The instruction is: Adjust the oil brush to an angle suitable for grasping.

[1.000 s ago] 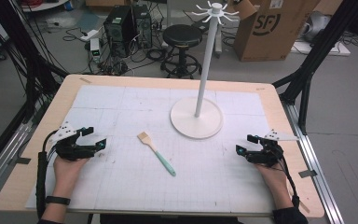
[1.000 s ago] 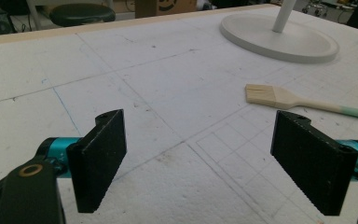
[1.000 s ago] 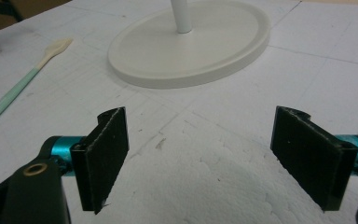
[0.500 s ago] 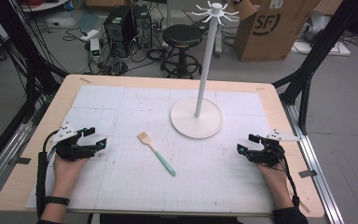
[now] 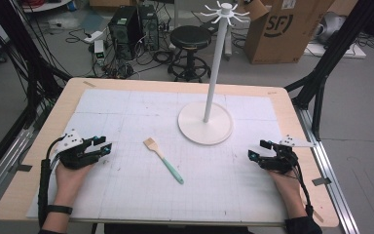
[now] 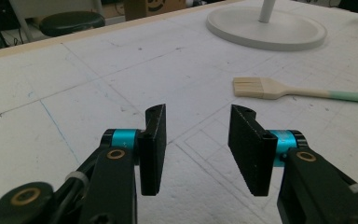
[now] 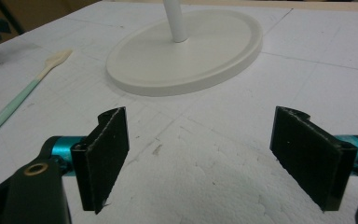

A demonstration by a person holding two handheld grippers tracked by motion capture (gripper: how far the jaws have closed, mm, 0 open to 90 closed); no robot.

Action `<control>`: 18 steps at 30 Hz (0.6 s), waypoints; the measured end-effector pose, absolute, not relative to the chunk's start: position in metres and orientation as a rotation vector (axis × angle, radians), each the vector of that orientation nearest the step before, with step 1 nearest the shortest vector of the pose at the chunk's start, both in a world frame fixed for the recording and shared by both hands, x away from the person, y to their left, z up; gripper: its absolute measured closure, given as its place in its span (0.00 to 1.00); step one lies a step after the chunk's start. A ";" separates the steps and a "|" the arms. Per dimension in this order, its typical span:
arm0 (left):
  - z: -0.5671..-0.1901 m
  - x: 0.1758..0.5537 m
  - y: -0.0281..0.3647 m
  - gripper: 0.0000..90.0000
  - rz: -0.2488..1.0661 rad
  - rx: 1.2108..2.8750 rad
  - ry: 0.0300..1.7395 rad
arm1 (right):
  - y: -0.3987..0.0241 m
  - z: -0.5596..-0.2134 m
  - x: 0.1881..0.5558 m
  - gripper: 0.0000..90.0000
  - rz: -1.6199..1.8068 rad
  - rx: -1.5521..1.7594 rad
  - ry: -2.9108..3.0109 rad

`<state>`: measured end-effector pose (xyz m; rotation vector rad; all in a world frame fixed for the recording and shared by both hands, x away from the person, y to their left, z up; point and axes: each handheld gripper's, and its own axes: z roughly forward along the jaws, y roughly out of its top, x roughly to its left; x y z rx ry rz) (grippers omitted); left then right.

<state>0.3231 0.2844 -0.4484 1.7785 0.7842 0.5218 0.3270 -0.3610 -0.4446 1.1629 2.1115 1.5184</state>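
We are in a lab or workshop: beyond the wooden table (image 5: 282, 100) at twelve o'clock sit computer towers (image 5: 135, 27), tangled cables (image 5: 108, 68) on a grey floor, a black stool (image 5: 190, 39), a cardboard box (image 5: 285, 29), and black frame struts (image 5: 328, 68).

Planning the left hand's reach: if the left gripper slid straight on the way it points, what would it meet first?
Probably nothing: ahead of the left gripper lies bare mat. The brush and the stand lie to one side of that line, though depth is unclear.
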 end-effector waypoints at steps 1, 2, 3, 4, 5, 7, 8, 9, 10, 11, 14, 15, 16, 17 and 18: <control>-0.448 0.323 0.284 0.65 0.519 1.775 0.784 | -0.361 -0.445 0.327 0.22 1.521 1.164 2.114; -0.449 0.323 0.285 0.64 0.518 1.771 0.791 | -0.361 -0.445 0.327 0.23 1.520 1.159 2.115; -0.449 0.323 0.285 0.63 0.518 1.771 0.791 | -0.361 -0.445 0.327 0.23 1.520 1.159 2.115; -0.449 0.323 0.285 0.62 0.516 1.771 0.795 | -0.360 -0.444 0.326 0.25 1.518 1.145 2.122; -0.448 0.323 0.285 0.62 0.519 1.772 0.800 | -0.359 -0.444 0.326 0.26 1.518 1.140 2.125; -0.448 0.324 0.285 0.60 0.515 1.769 0.805 | -0.358 -0.443 0.325 0.29 1.524 1.129 2.127; -0.448 0.324 0.286 0.60 0.517 1.770 0.805 | -0.358 -0.443 0.325 0.29 1.524 1.129 2.127; -0.448 0.324 0.286 0.59 0.516 1.768 0.806 | -0.357 -0.442 0.324 0.31 1.533 1.113 2.128; -0.448 0.324 0.286 0.58 0.514 1.767 0.808 | -0.354 -0.440 0.323 0.36 1.549 1.089 2.126; -0.448 0.324 0.286 0.57 0.514 1.767 0.811 | -0.353 -0.440 0.322 0.38 1.559 1.081 2.127; -0.448 0.324 0.286 0.57 0.514 1.767 0.812 | -0.349 -0.438 0.320 0.42 1.562 1.046 2.128; -0.449 0.324 0.285 0.57 0.519 1.770 0.804 | -0.348 -0.437 0.320 0.42 1.559 1.041 2.130; -0.448 0.324 0.285 0.58 0.522 1.774 0.798 | -0.348 -0.437 0.320 0.42 1.554 1.036 2.131; -0.448 0.324 0.285 0.59 0.522 1.774 0.798 | -0.347 -0.438 0.320 0.42 1.553 1.045 2.136; -0.448 0.322 0.282 0.61 0.511 1.783 0.796 | -0.348 -0.438 0.320 0.42 1.547 1.050 2.136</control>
